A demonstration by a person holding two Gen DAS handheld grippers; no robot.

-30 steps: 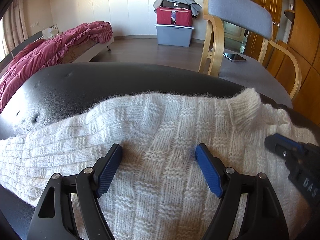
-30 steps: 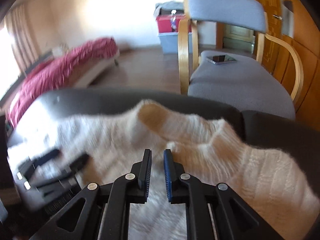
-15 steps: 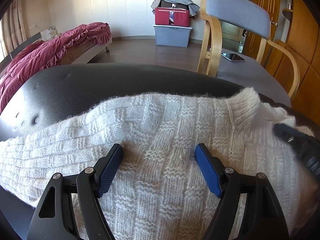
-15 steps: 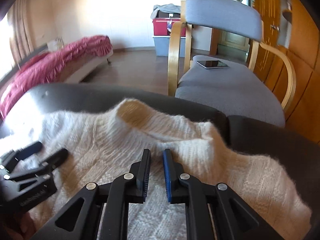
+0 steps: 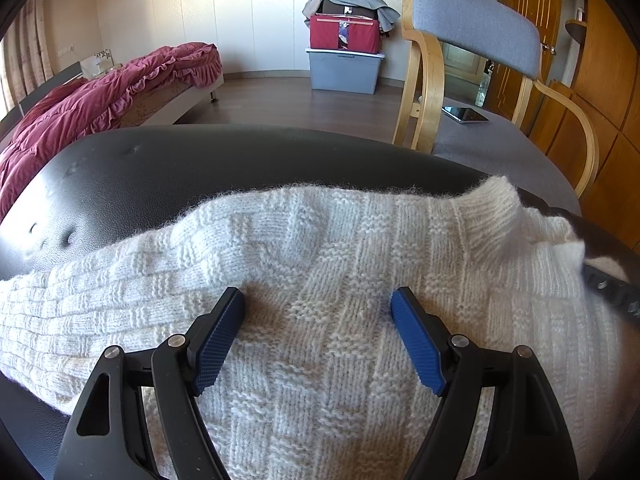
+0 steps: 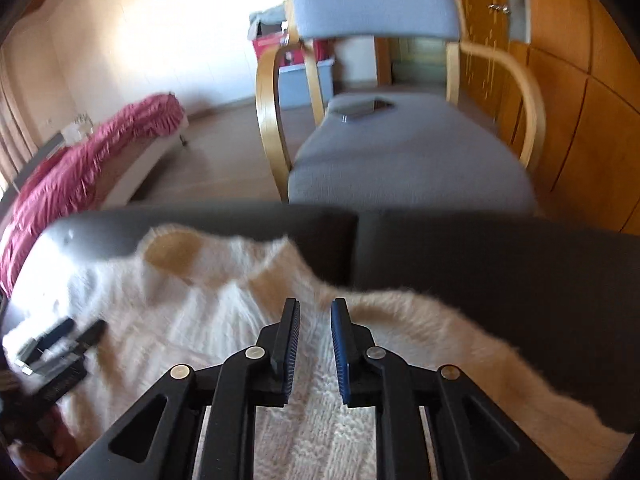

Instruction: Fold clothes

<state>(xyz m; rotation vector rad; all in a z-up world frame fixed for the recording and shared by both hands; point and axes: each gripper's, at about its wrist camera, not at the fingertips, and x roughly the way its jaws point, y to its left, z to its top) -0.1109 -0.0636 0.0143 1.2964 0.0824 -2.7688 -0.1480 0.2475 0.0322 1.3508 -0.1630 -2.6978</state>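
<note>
While the left gripper [image 5: 318,308] holds over the white knitted sweater [image 5: 328,264], its jaws stand wide apart with only flat knit showing between the blue pads [image 5: 218,344]; nothing is gripped. The sweater lies spread across a black padded surface [image 5: 160,168], covering most of the lower half of the left wrist view, with its ribbed collar [image 5: 488,208] raised toward 2 o'clock.

In the right wrist view (blurred), the right gripper [image 6: 315,312] sits above the same sweater with its jaws only narrowly parted, a slim gap visible between them. No fabric is pinched in that gap; the knit lies underneath. The left gripper appears in that view at 9 o'clock, resting over the sweater's left portion. The right gripper's dark body shows at the 3 o'clock edge of the left wrist view.

Surroundings noted: a grey-cushioned wooden armchair [image 5: 476,36] at 1 o'clock beyond the black surface, a flat dark device [image 5: 466,115] lying on its seat; a bed with a red quilt [image 5: 100,96] at 10 o'clock; a red box [image 5: 344,34] stacked on a grey bin [image 5: 344,70] at 12 o'clock against the wall.
</note>
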